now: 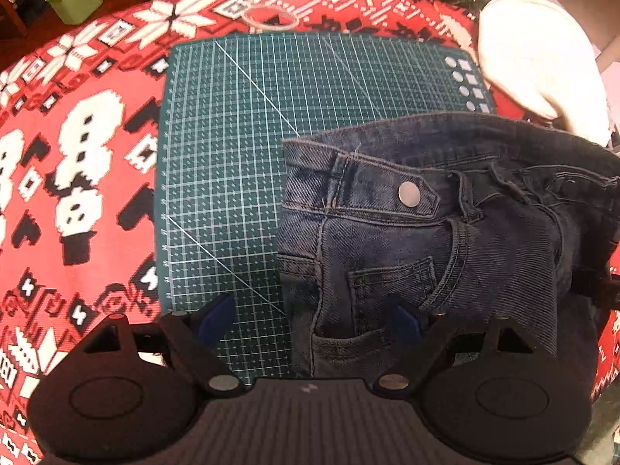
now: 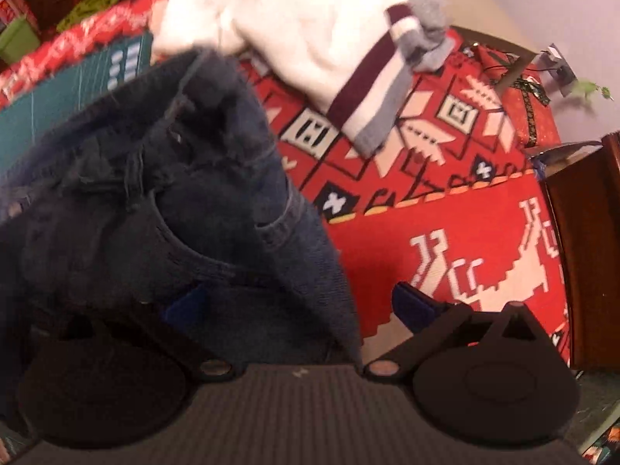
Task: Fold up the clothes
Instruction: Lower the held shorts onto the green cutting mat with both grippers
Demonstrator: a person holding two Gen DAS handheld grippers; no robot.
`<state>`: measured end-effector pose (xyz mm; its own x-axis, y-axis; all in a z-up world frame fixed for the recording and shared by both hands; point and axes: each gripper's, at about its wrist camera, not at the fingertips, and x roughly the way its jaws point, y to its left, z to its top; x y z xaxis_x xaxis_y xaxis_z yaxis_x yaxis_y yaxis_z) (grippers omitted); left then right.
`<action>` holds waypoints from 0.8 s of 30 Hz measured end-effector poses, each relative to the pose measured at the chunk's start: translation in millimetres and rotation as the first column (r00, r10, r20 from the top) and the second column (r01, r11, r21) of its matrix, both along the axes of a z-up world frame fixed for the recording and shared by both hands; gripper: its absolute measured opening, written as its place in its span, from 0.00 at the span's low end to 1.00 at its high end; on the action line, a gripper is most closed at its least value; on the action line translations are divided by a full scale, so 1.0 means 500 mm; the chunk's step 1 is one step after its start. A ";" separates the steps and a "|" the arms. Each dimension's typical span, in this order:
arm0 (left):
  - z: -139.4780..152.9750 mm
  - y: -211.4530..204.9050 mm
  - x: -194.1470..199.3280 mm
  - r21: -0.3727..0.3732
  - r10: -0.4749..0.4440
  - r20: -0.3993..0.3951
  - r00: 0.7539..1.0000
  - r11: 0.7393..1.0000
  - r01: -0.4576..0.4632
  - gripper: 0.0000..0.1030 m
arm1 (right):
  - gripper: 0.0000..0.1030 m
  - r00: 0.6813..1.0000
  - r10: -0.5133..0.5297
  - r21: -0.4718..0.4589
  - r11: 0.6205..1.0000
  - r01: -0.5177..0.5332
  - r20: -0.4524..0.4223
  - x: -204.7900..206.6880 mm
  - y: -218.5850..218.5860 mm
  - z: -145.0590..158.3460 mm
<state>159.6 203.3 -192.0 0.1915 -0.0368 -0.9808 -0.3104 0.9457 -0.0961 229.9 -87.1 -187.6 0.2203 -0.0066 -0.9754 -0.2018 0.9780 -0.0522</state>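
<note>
Left wrist view: we hold the left gripper open over the jeans on the mat's right edge, w/ one pad each side of their hem, prob. to pinch it; right wrist view: right gripper open too, straddling the jeans' other edge.

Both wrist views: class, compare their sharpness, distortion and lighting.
Left wrist view: sharp; the jeans show stitching, the cutting mat grid bows from fisheye. Right wrist view: blurred; jeans dark and soft, white sweater smeared, washed out.
</note>
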 end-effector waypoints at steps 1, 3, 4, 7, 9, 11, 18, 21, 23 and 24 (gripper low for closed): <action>-0.004 0.000 0.002 0.004 0.002 -0.002 1.000 1.000 -0.002 0.84 | 0.99 1.000 -0.001 0.010 1.000 0.001 0.003 0.001 0.000 -0.001; -0.008 -0.003 0.005 0.020 0.001 0.001 1.000 1.000 -0.001 0.86 | 0.99 1.000 -0.008 0.035 0.999 0.008 0.011 0.002 -0.001 0.000; -0.009 -0.005 0.007 0.025 -0.005 0.000 1.000 1.000 0.005 0.87 | 0.99 1.000 -0.018 0.047 0.999 0.018 0.004 0.004 -0.003 0.001; -0.013 -0.007 0.012 0.035 -0.014 -0.007 1.000 0.999 0.014 0.91 | 0.99 0.999 -0.042 0.072 0.996 0.044 -0.022 0.010 -0.012 0.000; -0.014 -0.004 0.016 0.030 -0.005 -0.013 1.000 1.000 0.006 0.92 | 0.99 0.999 -0.023 0.070 0.997 0.025 -0.035 0.014 -0.010 0.000; -0.013 0.002 0.017 0.032 0.047 -0.029 0.998 0.998 -0.046 0.92 | 0.99 0.999 -0.004 0.069 0.998 0.007 -0.047 0.023 -0.010 0.000; -0.012 0.001 0.023 0.053 0.089 -0.025 0.996 0.995 -0.087 0.85 | 0.99 0.998 0.051 0.070 0.996 -0.048 -0.040 0.019 -0.003 0.009; -0.013 0.001 0.022 0.065 0.098 -0.015 0.995 0.993 -0.097 0.85 | 0.99 0.997 0.065 0.070 0.996 -0.062 -0.035 0.014 -0.002 0.013; -0.014 -0.001 0.023 0.073 0.090 -0.015 0.996 0.993 -0.088 0.85 | 0.99 0.997 0.068 0.070 0.995 -0.065 -0.038 0.013 0.000 0.016; -0.015 -0.001 0.022 0.075 0.090 -0.015 0.996 0.993 -0.089 0.85 | 0.99 0.996 0.069 0.069 0.995 -0.065 -0.048 0.016 0.002 0.017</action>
